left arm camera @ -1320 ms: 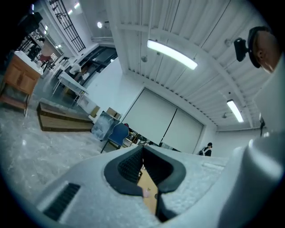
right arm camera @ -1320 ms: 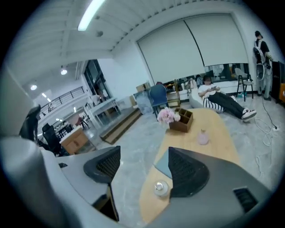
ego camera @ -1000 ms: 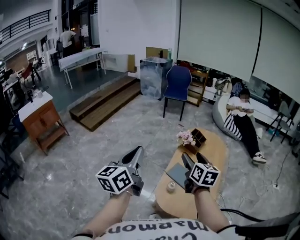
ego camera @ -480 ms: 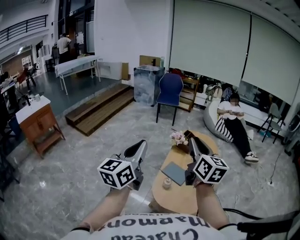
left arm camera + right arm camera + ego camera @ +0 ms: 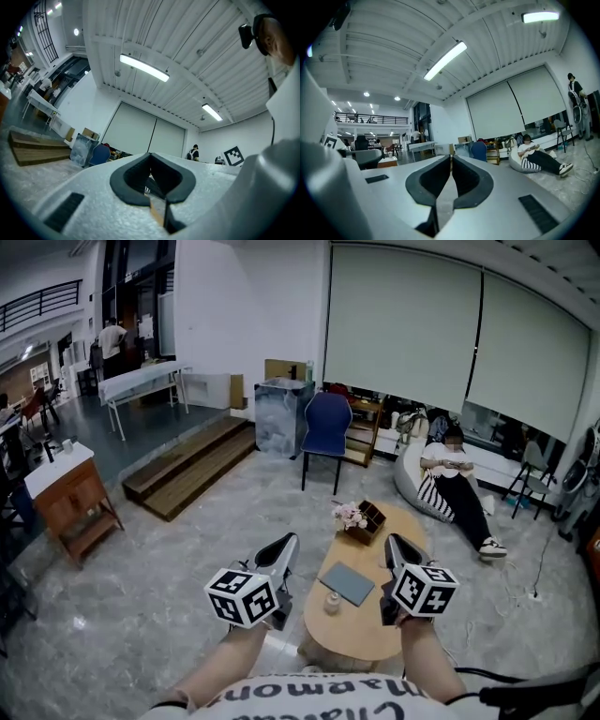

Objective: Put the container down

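At the left edge stands a wooden cabinet point(image 5: 67, 502) with a white top, and right of it are low wooden steps point(image 5: 187, 470). In the lower middle, the left gripper point(image 5: 286, 542) hangs over the marble floor, clenched with nothing between its pads. Beyond it is a blue chair point(image 5: 326, 427). Right of centre, an oval wooden table point(image 5: 361, 638) carries a small pale jar point(image 5: 332, 603), a grey pad point(image 5: 347, 583) and, at its far end, the brown container point(image 5: 370, 518) with pink flowers point(image 5: 348, 515), resting on the tabletop. The right gripper point(image 5: 394, 542) hovers just beside and apart from the container; its jaws have just been closing and now meet on nothing. At the upper right a person point(image 5: 455, 479) sits on a pale cushion.
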